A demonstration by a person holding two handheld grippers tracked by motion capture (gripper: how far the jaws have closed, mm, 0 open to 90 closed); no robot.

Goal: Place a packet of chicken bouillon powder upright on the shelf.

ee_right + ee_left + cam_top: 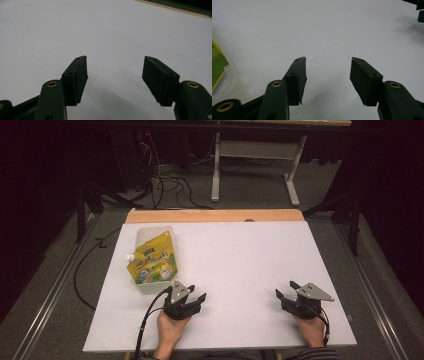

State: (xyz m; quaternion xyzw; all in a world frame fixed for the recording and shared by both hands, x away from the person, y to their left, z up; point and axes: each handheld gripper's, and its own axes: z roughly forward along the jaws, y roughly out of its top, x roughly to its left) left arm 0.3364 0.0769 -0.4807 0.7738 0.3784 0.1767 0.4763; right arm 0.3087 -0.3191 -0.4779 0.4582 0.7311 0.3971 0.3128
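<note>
a yellow-green spouted pouch (151, 261) is seen lying in a clear tub (150, 287) at the left of the white counter (240, 255), its white cap pointing left. the tub's rim and a strip of the pouch's label are also seen at the left edge of the left gripper view. the left gripper (194, 296) is held just right of the tub's near corner, apart from it; its fingers (298, 75) are spread, with only bare counter between them. the right gripper (286, 289) is held well apart, near the counter's right front; its fingers (77, 75) are likewise released, with nothing grasped. each gripper is held by a hand at the front edge.
</note>
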